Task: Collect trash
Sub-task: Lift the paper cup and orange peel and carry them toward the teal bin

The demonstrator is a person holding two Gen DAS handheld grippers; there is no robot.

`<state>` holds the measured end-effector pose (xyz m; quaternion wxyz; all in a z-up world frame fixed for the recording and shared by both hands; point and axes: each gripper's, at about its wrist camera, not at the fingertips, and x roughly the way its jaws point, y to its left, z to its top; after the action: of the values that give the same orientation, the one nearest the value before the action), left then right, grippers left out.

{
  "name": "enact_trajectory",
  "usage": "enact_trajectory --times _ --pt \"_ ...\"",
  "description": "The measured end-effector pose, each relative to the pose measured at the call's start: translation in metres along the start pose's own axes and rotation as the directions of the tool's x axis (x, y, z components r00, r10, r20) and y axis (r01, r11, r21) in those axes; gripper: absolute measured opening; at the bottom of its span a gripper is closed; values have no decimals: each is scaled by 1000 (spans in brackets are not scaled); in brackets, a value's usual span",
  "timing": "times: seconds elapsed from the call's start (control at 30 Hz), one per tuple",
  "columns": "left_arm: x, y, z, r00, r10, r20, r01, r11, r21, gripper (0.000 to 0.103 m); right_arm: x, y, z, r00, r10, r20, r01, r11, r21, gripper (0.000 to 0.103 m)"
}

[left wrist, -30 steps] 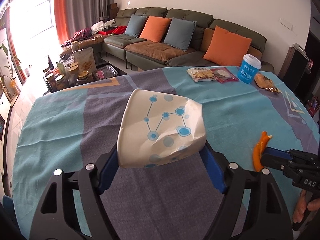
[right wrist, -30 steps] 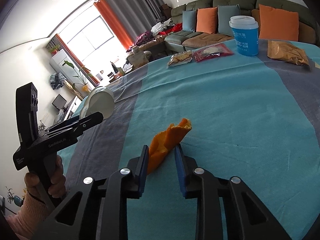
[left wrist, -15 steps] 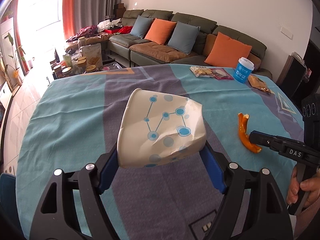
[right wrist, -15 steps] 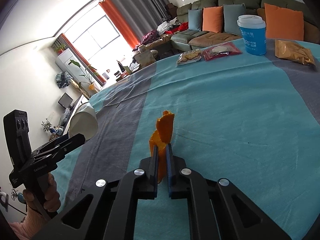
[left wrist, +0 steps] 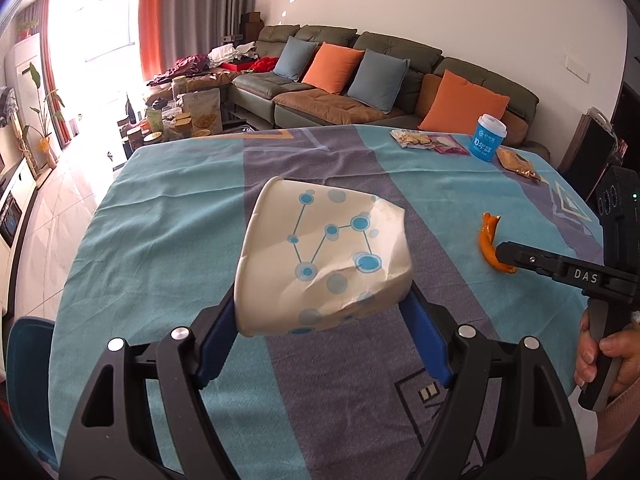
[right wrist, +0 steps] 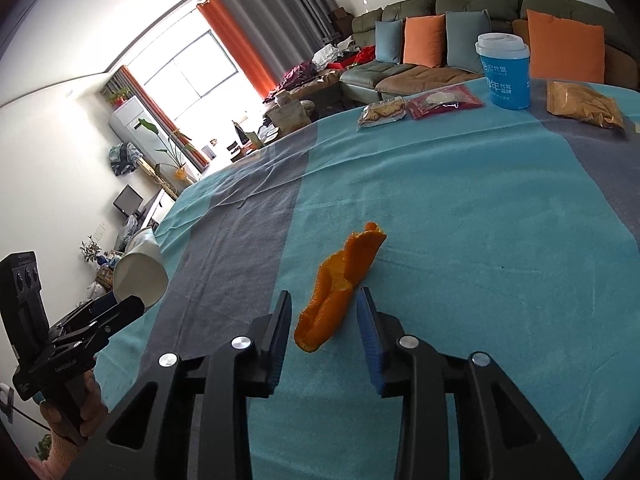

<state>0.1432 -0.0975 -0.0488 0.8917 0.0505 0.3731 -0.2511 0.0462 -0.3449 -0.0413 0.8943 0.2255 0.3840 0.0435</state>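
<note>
Presently, left gripper (left wrist: 322, 312): jaws wide, pads clamped on a crumpled paper cup (left wrist: 324, 258), centre frame, above the tablecloth (left wrist: 160, 240). Right gripper (right wrist: 323, 320): jaws opening, pads clear of the orange peel (right wrist: 340, 292) lying between them on the cloth, lower centre.

Your worktop (right wrist: 500, 208) is covered by a cloth in teal and grey-purple bands, lightly creased. On the teal band lies a strip of orange peel (right wrist: 340, 292), flat on the cloth. Along the far edge you have a blue paper cup with a white lid (right wrist: 505, 72) standing upright, a brownish snack packet (right wrist: 584, 106) just to its right, and to its left a red-edged clear packet (right wrist: 444, 100) beside a clear biscuit packet (right wrist: 382, 112)
</note>
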Motion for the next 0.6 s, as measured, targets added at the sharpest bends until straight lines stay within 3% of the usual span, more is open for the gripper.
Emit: enact_trajectory --times 0.2,0.6 --pt "-6 1 -6 1000 18 3 -18 1000 3 76 4 0 -3 1000 -14 -21 14 1000 -7 20" --pt "-23 3 -16 999 36 21 -36 999 -1 76 -1 23 -9 998 60 -4 -60 997 -58 17"
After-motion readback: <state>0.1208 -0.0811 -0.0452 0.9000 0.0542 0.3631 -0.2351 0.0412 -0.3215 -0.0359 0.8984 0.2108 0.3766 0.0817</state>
